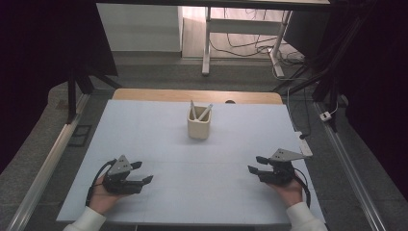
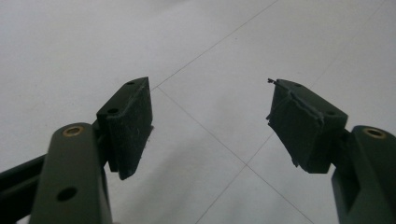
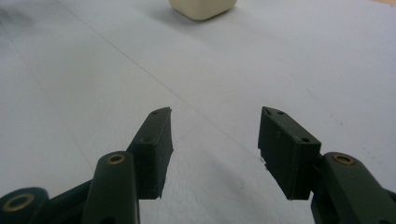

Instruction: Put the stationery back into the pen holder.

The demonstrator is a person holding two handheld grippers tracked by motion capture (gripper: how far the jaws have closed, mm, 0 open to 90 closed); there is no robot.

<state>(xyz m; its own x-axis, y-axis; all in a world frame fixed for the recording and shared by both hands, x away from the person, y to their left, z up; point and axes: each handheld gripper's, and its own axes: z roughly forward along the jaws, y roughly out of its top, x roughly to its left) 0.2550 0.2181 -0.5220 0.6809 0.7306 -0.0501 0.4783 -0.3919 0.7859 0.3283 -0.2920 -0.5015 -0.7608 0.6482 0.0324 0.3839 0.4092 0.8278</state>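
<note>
So here's where things stand: the cream cup [image 1: 198, 128] sits upright toward the far middle of the pale blue tabletop [image 1: 159, 144], with two light-coloured sticks [image 1: 199, 112] poking out of it and leaning in a V (could be utensils or pens, too small to tell). Both grippers are down at the near edge, well apart from the cup and from each other.

The left gripper [image 1: 142, 172] is low over the tabletop on the near left, fingers [image 2: 132, 122] spread wide with nothing between them, just bare surface in its own view. The right gripper [image 1: 256, 164] is on the near right, fingers [image 3: 156, 147] also spread and empty. In the right gripper view the bottom of the cup [image 3: 202, 8] peeks in at the top edge, so that one's roughly aimed at it.

Progress-wise? My read is that basically nothing is done yet. The sticks are in the cup, the cup looks untouched, and neither hand is holding anything. Whatever happens with the cup or its contents, the whole reach, grab and move is still ahead. If I had to bet, the right one goes in first, since it's already pointed that way.
</note>
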